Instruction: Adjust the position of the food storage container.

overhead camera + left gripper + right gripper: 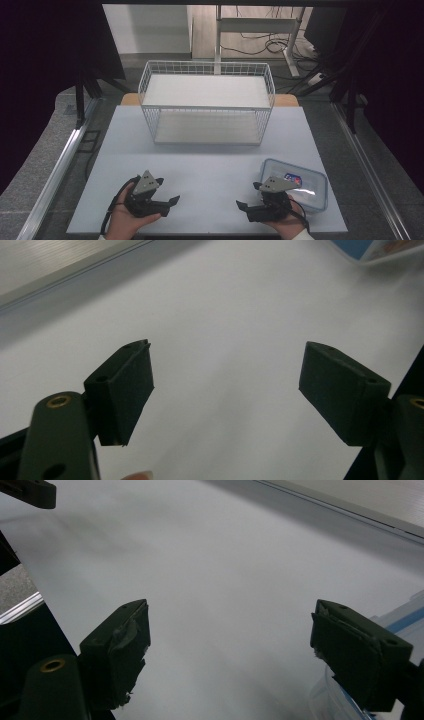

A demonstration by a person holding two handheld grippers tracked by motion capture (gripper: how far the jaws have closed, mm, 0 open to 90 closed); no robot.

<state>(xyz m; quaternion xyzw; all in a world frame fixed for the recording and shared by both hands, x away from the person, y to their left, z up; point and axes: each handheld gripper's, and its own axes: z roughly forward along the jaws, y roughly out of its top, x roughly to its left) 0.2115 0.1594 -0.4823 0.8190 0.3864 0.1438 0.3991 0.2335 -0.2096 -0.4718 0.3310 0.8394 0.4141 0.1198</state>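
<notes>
Both grippers, left gripper (171,206) and right gripper (241,208), rest on the white table (210,160) with jaws apart and empty, the right beside a lidded plastic container (306,187).

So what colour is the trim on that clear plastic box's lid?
Blue trim on the box lid, best seen in the high view.

High view: fixed above the near edge of the white table (210,165), looking forward and down, far enough to take in the whole tabletop and the wire basket (207,102) at the back.
Left gripper view: rides low on the left gripper (225,390), close to the tabletop, facing across it.
Right gripper view: rides low on the right gripper (230,645), equally close.
Shared: the white tabletop, and the clear plastic box (300,182) beside the right gripper.
</notes>
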